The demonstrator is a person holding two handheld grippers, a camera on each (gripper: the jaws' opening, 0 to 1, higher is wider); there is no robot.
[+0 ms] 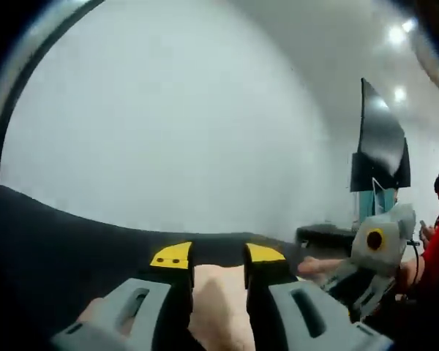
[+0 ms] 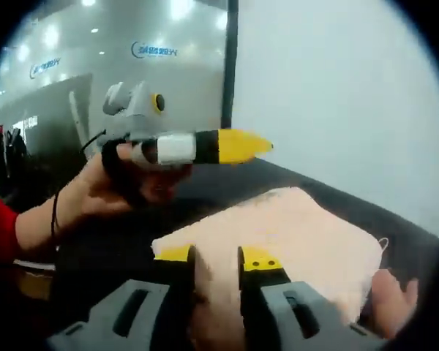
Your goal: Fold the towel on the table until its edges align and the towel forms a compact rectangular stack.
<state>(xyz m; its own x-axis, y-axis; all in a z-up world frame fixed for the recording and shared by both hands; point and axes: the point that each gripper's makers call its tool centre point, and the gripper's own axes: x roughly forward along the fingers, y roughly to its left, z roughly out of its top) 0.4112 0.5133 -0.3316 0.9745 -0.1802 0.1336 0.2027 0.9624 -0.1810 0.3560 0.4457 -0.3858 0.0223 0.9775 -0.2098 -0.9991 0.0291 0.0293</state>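
While the peach towel (image 2: 293, 234) lay folded on the dark table (image 2: 117, 241), reaching toward its far edge, your right gripper (image 2: 216, 257) had its jaws clamped on the near edge of the cloth — your left gripper (image 1: 218, 256) likewise pinched towel (image 1: 216, 307) between its yellow-tipped jaws.

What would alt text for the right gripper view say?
A pale peach towel lies folded on a dark table, with the right gripper and its yellow-tipped jaws straddling the near edge. Above left, a hand holds the left gripper over the table.
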